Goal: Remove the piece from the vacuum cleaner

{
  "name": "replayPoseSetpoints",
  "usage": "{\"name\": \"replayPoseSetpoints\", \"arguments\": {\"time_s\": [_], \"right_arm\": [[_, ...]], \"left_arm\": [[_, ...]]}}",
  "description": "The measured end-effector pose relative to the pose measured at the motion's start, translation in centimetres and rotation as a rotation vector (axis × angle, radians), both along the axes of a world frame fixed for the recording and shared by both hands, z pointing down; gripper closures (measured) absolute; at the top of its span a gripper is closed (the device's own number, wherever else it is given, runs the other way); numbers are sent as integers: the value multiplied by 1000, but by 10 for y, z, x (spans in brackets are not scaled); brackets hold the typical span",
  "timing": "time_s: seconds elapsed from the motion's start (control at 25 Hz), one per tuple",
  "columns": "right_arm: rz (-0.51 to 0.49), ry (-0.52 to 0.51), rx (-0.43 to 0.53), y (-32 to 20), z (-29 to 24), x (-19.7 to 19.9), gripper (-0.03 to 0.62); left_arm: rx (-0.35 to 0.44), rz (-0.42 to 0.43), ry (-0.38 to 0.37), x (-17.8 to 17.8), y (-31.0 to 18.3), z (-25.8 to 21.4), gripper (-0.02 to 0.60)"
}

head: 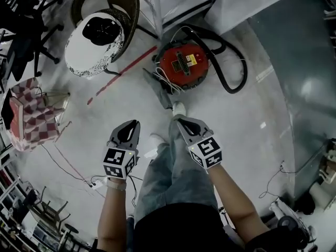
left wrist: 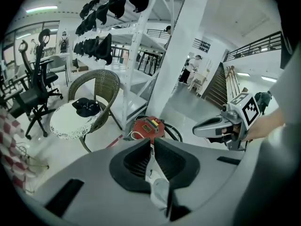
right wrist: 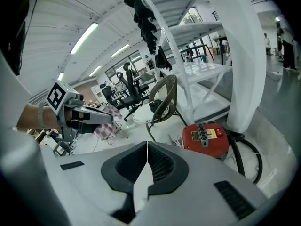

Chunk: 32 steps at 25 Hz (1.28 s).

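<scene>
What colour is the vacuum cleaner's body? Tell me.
The vacuum cleaner has a red body, seen best in the head view.

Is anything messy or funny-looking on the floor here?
Yes. Beside the red vacuum cleaner, a white cord lies in a loose tangle, and the black hose sprawls out in a wide loop instead of being tidied away.

Left gripper (head: 131, 126) and right gripper (head: 181, 123) side by side, jaws together, empty, forearms extended forward.
</scene>
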State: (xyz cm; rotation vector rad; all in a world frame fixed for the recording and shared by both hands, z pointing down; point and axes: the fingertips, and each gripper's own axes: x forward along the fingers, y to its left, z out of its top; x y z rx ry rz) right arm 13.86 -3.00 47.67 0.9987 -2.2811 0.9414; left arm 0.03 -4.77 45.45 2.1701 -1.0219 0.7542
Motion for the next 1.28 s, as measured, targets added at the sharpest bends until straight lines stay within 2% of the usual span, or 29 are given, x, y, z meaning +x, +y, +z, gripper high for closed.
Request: {"name": "replayPoseSetpoints", "arguments": {"time_s": [0.28, 0.48, 0.68, 0.88, 1.28], "right_arm": [[-10, -1, -60, -21, 65, 4, 563], [-45, 4, -84, -39, 113, 2, 563], [-42, 5, -106, -53, 151, 1, 563], [-41, 15, -122, -66, 188, -5, 562], [-76, 46, -129, -88, 252, -21, 536]], "left_arm": [[-63, -55, -10, 8, -20, 66, 555], [-83, -121, -9, 9, -40, 107, 517], [-127, -132, -5, 13, -47, 152, 488], [-149, -180, 10, 11, -64, 190, 470], [-195, -187, 41, 18, -97, 271, 407]]}}
